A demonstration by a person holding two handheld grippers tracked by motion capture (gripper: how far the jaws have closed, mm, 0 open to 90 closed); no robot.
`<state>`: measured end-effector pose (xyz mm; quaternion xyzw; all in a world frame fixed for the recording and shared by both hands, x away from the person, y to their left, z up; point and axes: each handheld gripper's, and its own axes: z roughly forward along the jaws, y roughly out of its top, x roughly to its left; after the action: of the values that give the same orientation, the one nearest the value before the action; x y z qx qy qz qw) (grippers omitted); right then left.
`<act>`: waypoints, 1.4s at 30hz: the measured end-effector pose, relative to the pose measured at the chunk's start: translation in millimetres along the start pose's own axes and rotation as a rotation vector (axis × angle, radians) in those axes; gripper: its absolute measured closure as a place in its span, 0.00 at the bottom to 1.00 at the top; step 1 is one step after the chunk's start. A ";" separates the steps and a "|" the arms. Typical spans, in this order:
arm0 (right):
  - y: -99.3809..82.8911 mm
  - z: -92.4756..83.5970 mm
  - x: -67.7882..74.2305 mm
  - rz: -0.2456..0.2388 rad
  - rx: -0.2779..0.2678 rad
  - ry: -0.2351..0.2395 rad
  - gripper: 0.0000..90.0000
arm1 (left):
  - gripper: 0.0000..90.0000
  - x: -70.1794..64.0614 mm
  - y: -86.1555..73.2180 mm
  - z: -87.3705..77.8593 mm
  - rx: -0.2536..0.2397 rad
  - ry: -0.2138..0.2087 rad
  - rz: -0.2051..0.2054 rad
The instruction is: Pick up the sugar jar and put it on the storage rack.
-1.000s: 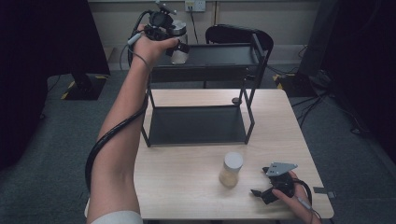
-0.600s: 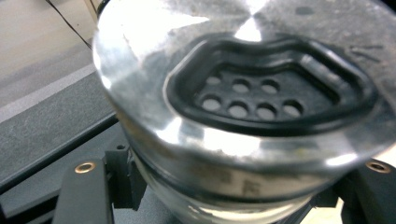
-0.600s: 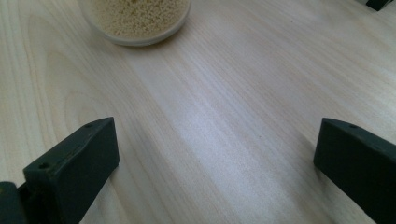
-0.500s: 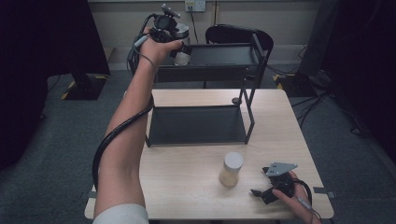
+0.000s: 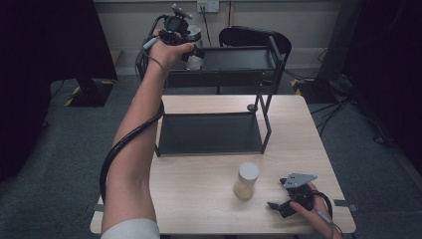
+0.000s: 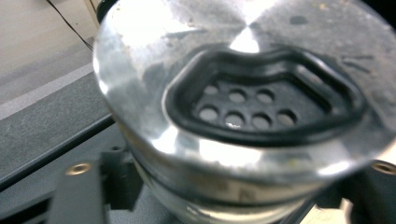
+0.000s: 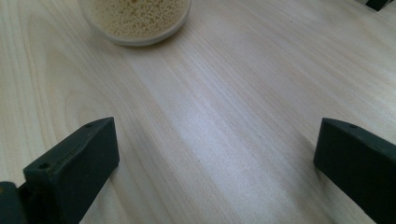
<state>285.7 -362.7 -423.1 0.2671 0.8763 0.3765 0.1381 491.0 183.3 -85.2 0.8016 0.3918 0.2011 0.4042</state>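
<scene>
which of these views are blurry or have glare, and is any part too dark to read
Left gripper view: the shaker lid sits so close it is soft, with white glare across its metal top. Right gripper view: the table grain is fairly sharp, while the jar of grains at the top edge is slightly soft. High view: evenly lit table, but both side margins fall into near black.

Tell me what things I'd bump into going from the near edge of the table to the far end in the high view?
Right gripper resting on the table → jar of yellow grains → black shelf rack → left gripper holding a shaker jar over the rack's top shelf.
</scene>
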 end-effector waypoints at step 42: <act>-0.2 0.0 -0.1 -0.002 -0.001 0.000 0.00 | 0.02 -27.8 -96.6 -19.5 -0.128 -0.104 -0.042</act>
<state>285.7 -362.9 -423.2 0.2661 0.8764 0.3767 0.1388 416.5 206.3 -151.6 0.7751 0.3733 0.1753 0.4787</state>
